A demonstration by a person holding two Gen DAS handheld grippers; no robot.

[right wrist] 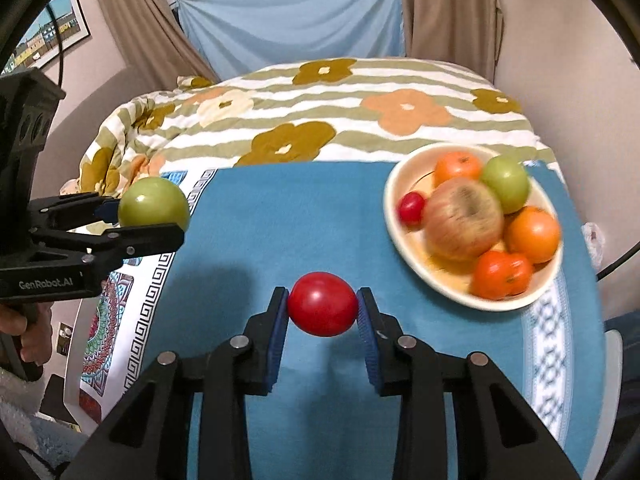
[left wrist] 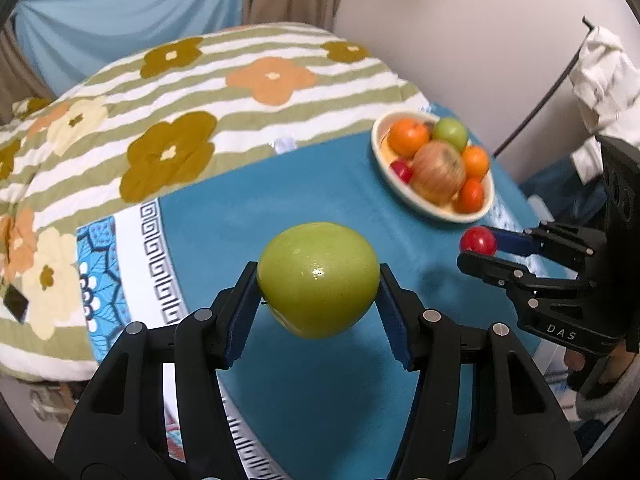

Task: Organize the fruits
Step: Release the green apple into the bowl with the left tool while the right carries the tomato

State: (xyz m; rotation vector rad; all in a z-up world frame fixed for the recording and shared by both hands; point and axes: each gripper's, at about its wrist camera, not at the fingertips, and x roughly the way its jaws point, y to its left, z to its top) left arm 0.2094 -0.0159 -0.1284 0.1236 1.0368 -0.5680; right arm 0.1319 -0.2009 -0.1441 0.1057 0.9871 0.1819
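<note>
My left gripper (left wrist: 318, 280) is shut on a green apple (left wrist: 318, 278), held off the blue tablecloth (left wrist: 280, 208); the same apple (right wrist: 154, 204) shows at the left of the right wrist view in that gripper (right wrist: 148, 216). My right gripper (right wrist: 322, 306) is shut on a small red fruit (right wrist: 322, 304), also lifted above the cloth; it appears at the right in the left wrist view as the red fruit (left wrist: 478, 241) in the right gripper (left wrist: 476, 246). A cream bowl (right wrist: 404, 184) at the far right holds several fruits: oranges, a green apple, a big red-yellow apple, a small red one.
A bed with a flowered striped quilt (right wrist: 360, 120) lies just beyond the table. The cloth's patterned white border (left wrist: 156, 240) hangs at the left edge. A wall (left wrist: 460, 40) and white fabric (left wrist: 600, 80) stand to the right of the bowl (left wrist: 380, 148).
</note>
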